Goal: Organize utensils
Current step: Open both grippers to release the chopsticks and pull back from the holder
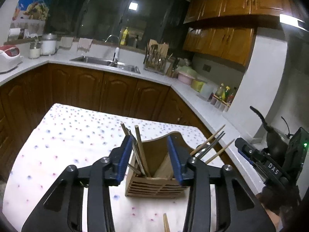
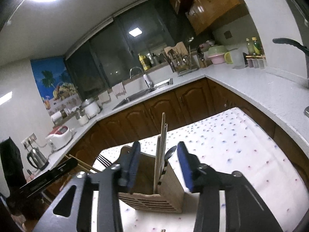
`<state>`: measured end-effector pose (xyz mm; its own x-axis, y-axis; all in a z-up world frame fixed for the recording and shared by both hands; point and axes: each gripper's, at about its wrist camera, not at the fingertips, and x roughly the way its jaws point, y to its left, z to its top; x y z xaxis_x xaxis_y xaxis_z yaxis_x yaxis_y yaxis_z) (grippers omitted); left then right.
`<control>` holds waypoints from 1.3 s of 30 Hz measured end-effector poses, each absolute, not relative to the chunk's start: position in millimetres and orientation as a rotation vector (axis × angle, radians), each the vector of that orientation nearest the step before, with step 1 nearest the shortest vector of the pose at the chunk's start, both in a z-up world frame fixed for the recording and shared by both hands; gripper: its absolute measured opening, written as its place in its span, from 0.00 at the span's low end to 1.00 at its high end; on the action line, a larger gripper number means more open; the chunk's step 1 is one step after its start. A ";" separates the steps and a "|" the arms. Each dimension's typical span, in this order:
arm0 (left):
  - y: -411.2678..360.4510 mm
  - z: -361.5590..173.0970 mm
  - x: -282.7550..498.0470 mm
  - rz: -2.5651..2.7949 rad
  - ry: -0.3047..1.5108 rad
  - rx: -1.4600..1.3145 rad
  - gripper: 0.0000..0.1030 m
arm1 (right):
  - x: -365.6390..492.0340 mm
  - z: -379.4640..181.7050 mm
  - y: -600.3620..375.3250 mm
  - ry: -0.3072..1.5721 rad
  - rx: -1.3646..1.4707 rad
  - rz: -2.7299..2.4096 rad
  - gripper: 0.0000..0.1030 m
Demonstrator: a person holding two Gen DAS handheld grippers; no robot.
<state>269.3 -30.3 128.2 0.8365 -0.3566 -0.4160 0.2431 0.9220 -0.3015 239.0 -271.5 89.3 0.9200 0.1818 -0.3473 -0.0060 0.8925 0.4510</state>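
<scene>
A slatted wooden utensil holder [image 1: 154, 188] [image 2: 152, 203] stands on the dotted cloth. My left gripper [image 1: 148, 141] is open, its blue pads [image 1: 122, 160] on either side of the holder's top. Several chopsticks [image 1: 140, 148] stand in the holder close by the left pad. My right gripper [image 2: 158, 147] is open too and frames the same holder, where chopsticks [image 2: 161, 150] and a spoon [image 2: 171, 152] stand upright. More chopsticks and a fork [image 1: 209, 147] [image 2: 103, 161] stick out sideways, their lower ends hidden behind a finger. Each gripper shows in the other's view [image 1: 251, 154] [image 2: 56, 173].
The table with its dotted cloth [image 1: 63, 135] ends just short of dark wooden cabinets [image 1: 119, 90]. A loose chopstick end [image 1: 166, 222] lies at the near edge. Beyond run the white counter and sink [image 1: 108, 62], a utensil rack [image 1: 156, 61], bowls and bottles [image 1: 222, 94].
</scene>
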 end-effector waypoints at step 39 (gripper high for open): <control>43.2 88.7 83.8 -0.098 0.410 -0.288 1.00 | 61.9 79.7 -221.4 0.265 0.346 0.096 1.00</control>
